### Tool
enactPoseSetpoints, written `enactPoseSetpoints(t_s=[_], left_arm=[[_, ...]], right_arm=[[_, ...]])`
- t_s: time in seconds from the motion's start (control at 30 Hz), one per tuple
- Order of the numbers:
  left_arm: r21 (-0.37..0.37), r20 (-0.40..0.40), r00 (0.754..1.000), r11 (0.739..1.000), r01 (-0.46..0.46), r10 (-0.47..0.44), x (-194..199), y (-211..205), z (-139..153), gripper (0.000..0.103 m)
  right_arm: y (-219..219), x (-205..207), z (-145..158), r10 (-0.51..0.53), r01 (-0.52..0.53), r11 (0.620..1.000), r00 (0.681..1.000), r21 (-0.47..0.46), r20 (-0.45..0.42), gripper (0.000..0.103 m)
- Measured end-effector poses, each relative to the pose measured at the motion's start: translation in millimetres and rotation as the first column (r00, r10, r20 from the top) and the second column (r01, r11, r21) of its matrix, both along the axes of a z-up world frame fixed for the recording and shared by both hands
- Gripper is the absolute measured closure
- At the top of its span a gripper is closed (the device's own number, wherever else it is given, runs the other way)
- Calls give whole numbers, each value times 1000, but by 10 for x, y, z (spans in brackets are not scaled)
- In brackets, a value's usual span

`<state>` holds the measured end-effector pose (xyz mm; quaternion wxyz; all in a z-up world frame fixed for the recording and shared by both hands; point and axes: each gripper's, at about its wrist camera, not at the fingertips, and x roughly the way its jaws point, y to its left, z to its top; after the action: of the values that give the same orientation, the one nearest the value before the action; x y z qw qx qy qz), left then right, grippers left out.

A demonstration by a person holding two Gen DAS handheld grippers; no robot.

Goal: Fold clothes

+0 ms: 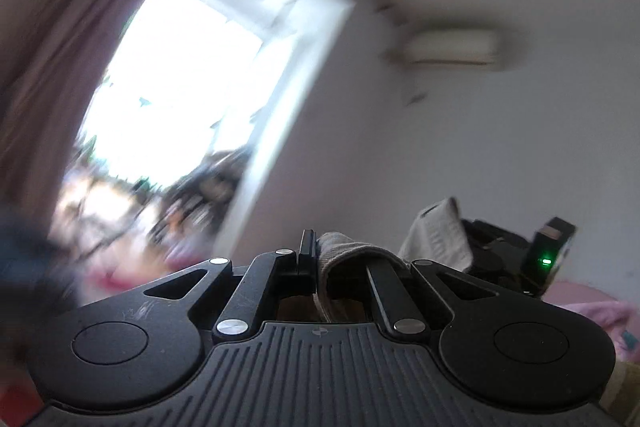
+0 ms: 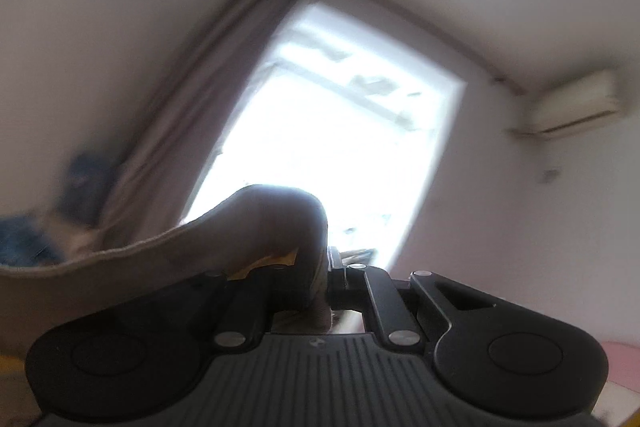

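Left gripper (image 1: 316, 259) clamped on beige garment (image 1: 352, 255); right gripper (image 2: 326, 275) clamped on its other end. Cloth spans between them, long axis gripper-to-gripper; bed (image 1: 600, 311) below.

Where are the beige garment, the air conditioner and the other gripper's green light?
beige garment (image 1: 352, 251): left wrist view, fold clamped in jaws.
air conditioner (image 2: 576, 103): right wrist view, front panel.
green light (image 1: 546, 261): left wrist view, lamp itself.

The curtain (image 2: 192, 131) hangs just left of the window (image 2: 340, 147). The air conditioner (image 2: 576, 103) is on the wall, right of the window.
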<state>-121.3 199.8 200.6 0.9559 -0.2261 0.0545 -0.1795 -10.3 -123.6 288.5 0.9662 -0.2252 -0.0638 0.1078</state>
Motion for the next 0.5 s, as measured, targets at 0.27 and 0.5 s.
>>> enactPoseSetpoints(t_s=[0.27, 0.5], left_arm=[[48, -353, 874, 940, -338, 333, -767, 955, -845, 100], [74, -652, 620, 850, -522, 437, -1237, 1618, -1363, 101]], right_arm=[[1275, 312, -876, 340, -357, 933, 913, -41, -225, 95], [2707, 470, -1419, 568, -627, 778, 733, -48, -375, 95]])
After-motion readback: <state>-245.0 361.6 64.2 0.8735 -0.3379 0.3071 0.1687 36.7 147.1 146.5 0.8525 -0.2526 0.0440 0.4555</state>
